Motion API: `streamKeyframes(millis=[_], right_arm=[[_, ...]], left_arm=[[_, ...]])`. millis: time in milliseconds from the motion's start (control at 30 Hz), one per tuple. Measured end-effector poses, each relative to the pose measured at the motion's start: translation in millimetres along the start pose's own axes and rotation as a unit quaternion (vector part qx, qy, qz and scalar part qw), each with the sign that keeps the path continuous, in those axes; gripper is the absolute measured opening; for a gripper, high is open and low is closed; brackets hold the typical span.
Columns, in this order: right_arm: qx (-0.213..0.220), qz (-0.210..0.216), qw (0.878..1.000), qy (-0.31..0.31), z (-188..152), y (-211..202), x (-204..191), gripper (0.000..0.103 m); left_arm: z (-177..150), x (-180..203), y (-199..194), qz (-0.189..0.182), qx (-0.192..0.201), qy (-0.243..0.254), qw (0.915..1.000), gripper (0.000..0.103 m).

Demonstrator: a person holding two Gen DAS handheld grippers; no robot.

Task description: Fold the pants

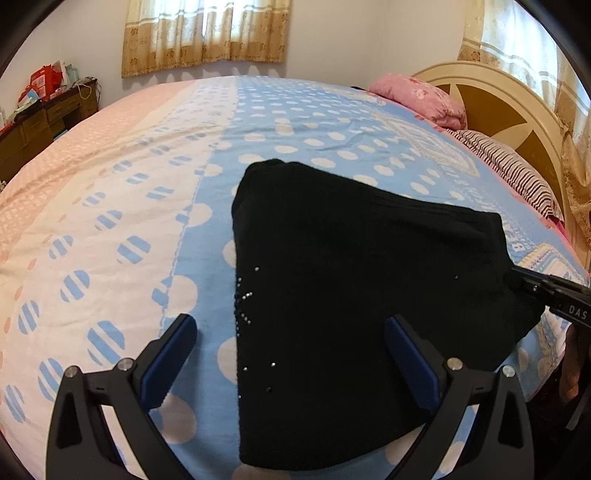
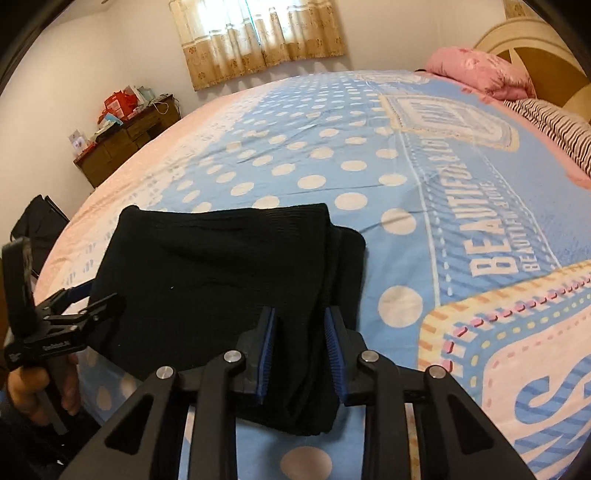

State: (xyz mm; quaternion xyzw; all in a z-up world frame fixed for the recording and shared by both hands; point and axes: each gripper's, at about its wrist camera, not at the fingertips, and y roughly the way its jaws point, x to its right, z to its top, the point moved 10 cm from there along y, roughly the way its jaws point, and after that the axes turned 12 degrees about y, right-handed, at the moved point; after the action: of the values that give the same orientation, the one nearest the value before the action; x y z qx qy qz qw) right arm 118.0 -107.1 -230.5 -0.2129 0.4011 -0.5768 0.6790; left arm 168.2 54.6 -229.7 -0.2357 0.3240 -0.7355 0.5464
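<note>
Bedroom, bed (image 1: 110, 177) under a blue-and-pink dotted spread, curtained window (image 1: 207, 33) behind, cream headboard (image 1: 491, 99) to the right.

Left gripper (image 1: 291, 354) low in its own view, spread wide, blue pads well apart, the left one over bare spread, the right one over black cloth. Nothing pinched between. Seen too from the right wrist view at far left (image 2: 86, 302), held in a hand (image 2: 40, 387), tips at the near left edge of the cloth.

Right gripper (image 2: 300, 347) partly closed, fingers (image 2: 267, 343) either side of the near right edge of the pants (image 1: 351, 280); real pinch or loose gap, cannot tell. From the left wrist view, only its black tip (image 1: 532, 286) showing, touching the right edge of the cloth.

Pants (image 2: 207, 273) folded into a compact black bundle, flat on the blue part of the spread, near the front edge of the bed. Small sparkling studs (image 1: 243, 299) along the left edge. Layered folds visible on the right side.

Farther out: pink pillow (image 1: 421, 96) and striped pillow (image 1: 513, 166) by the headboard, brown dresser (image 2: 125, 144) with red boxes at the far left wall, printed lettering (image 2: 491, 236) on the spread to the right.
</note>
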Motion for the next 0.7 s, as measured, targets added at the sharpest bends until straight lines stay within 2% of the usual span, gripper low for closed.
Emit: streamKeyframes(millis=[133, 233, 300, 400, 500, 700], right_arm=[[0.012, -0.007, 1.000, 0.013, 4.0, 0.8, 4.6, 0.029], [0.007, 0.007, 1.000, 0.008, 2.4, 3.9, 0.1, 0.028], [0.016, 0.008, 1.000, 0.006, 4.6, -0.6, 0.1, 0.010], [0.014, 0.027, 0.999, 0.029, 8.7, -10.3, 5.8, 0.009], [-0.010, 0.031, 0.998, 0.056, 2.4, 2.8, 22.0, 0.009], [-0.003, 0.050, 0.997, 0.054, 1.9, 2.8, 20.3, 0.012]], left_arm=[[-2.3, 0.8, 1.5, -0.004, -0.003, -0.005, 1.0000, 0.103], [-2.5, 1.1, -0.2, -0.001, -0.002, -0.002, 1.0000, 0.103], [-2.4, 0.2, -1.9, 0.000, -0.002, -0.003, 1.0000, 0.103], [-2.0, 0.1, -2.8, 0.001, 0.000, -0.002, 1.0000, 0.103], [-1.7, 0.8, -0.7, 0.001, -0.001, 0.002, 1.0000, 0.103], [-4.0, 0.0, 3.4, -0.005, -0.002, 0.000, 1.0000, 0.103]])
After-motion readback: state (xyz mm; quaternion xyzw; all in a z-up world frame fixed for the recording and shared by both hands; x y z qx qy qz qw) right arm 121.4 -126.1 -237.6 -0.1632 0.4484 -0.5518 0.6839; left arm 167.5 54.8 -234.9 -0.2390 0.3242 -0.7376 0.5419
